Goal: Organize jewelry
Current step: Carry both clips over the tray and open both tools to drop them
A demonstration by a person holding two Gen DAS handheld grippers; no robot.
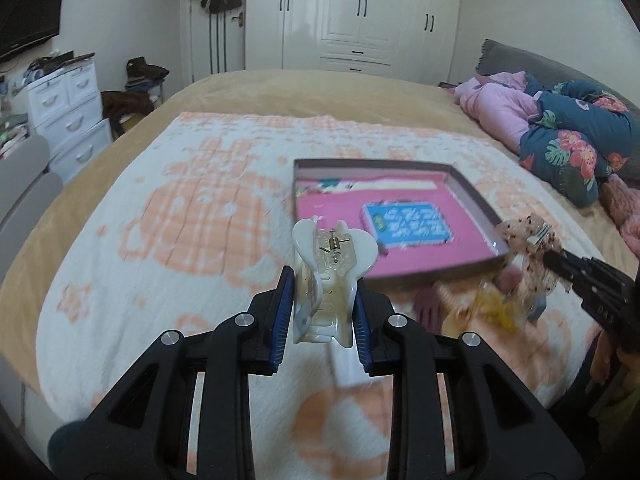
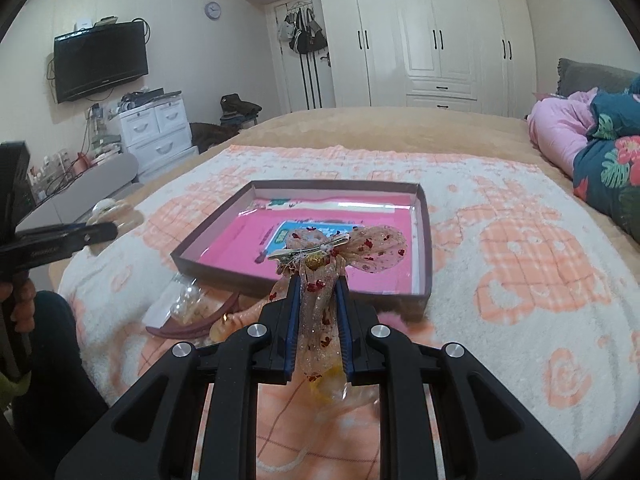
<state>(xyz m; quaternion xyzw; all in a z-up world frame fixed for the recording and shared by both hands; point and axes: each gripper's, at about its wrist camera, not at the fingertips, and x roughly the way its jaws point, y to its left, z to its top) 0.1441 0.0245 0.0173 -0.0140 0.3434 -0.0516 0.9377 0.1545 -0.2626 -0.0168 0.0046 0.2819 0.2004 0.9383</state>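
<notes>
My left gripper (image 1: 323, 280) is shut on a white claw hair clip (image 1: 332, 256) and holds it above the blanket, left of the box. It shows at the left of the right wrist view (image 2: 108, 230). My right gripper (image 2: 319, 280) is shut on a sheer peach bow hair clip (image 2: 344, 246) with red sequins, held over the near edge of the open box (image 2: 216, 266). The box has a pink lining and a blue card (image 1: 406, 220) inside. In the left wrist view the bow (image 1: 528, 236) hangs at the box's near right corner.
A pile of accessories lies on the blanket in front of the box: a dark pink headband (image 2: 192, 326), a clear pearl piece (image 2: 186, 300), a yellow item (image 1: 496, 306). Folded bedding (image 1: 568, 132) lies at the right. White drawers (image 2: 156, 130) and a wardrobe (image 2: 432, 36) stand beyond the bed.
</notes>
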